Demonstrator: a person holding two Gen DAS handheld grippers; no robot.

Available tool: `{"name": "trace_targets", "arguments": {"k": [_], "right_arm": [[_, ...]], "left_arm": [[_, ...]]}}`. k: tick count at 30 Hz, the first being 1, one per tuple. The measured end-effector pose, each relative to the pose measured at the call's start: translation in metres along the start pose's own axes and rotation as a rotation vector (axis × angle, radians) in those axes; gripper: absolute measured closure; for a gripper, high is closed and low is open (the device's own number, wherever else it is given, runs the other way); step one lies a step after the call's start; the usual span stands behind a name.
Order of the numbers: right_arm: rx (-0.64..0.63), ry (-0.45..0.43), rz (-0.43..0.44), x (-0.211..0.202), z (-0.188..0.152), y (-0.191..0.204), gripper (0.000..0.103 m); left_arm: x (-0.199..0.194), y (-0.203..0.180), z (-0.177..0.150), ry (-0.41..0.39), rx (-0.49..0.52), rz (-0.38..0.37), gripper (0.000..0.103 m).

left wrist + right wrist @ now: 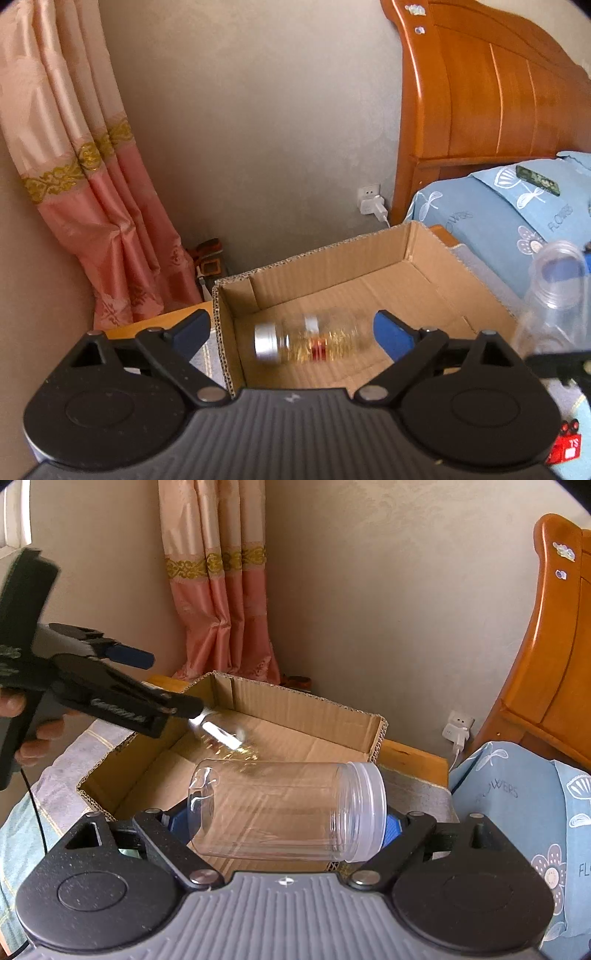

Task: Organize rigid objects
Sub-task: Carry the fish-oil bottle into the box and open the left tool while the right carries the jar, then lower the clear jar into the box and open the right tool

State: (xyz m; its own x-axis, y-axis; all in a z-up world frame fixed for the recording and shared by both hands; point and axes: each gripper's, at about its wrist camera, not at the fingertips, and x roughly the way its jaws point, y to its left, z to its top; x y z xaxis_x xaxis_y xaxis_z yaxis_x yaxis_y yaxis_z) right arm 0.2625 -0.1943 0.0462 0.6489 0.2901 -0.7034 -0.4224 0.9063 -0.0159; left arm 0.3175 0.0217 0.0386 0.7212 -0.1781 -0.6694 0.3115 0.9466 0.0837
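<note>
Right gripper (284,821) fingers clamp a clear plastic jar (286,810) just before the cardboard box (306,705), while the spread-fingered left gripper (291,330) hovers above a small glass jar (306,341) inside it, more sorting apparently remaining.

Black linkage arms, silver pivot screws, blue fingertips (392,334) — right claw (284,821) has a grey ribbed body.

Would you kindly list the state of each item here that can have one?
left hand-held gripper: open, empty, above the box.
right hand-held gripper: shut on the clear plastic jar.
clear plastic jar: held sideways, lidless, empty.
small glass jar: motion-blurred, on its side in the box, silver lid on.
cardboard box: open-topped, flaps folded inward.
charger: plugged in.
</note>
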Motion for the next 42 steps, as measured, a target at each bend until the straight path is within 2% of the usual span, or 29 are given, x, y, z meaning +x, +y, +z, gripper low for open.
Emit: {"name": "trace_targets", "arguments": {"k": [9,14,18,21,22,24,31,37,42], "right_arm": [[0.002,0.014,0.002,0.018,0.017,0.003,0.01],[0.008,0.038,-0.002,0.04,0.028,0.005,0.01],[-0.026,0.064,-0.04,0.061,0.038,0.01,0.01],[-0.044,0.075,-0.057,0.071,0.043,0.011,0.0],[-0.05,0.069,-0.071,0.071,0.044,0.012,0.0],[-0.05,0.067,-0.088,0.068,0.043,0.013,0.0],[-0.007,0.045,-0.069,0.033,0.028,0.017,0.0],[-0.008,0.033,-0.056,0.0,0.004,0.031,0.0],[0.048,0.006,-0.017,-0.024,-0.032,0.035,0.0]], "left_arm": [[-0.038,0.001,-0.029,0.037,0.013,-0.012,0.008],[-0.062,0.005,-0.048,0.02,0.003,-0.013,0.008],[-0.074,0.005,-0.061,0.015,-0.014,-0.021,0.008],[-0.08,0.004,-0.068,0.01,-0.01,-0.012,0.008],[-0.082,0.003,-0.071,0.008,-0.006,-0.007,0.008],[-0.085,0.001,-0.075,0.002,0.004,-0.001,0.008],[-0.101,-0.002,-0.089,-0.052,-0.01,0.008,0.004],[-0.112,-0.01,-0.102,-0.039,-0.045,-0.008,0.003],[-0.119,-0.022,-0.123,-0.022,-0.073,-0.025,0.002]]}}
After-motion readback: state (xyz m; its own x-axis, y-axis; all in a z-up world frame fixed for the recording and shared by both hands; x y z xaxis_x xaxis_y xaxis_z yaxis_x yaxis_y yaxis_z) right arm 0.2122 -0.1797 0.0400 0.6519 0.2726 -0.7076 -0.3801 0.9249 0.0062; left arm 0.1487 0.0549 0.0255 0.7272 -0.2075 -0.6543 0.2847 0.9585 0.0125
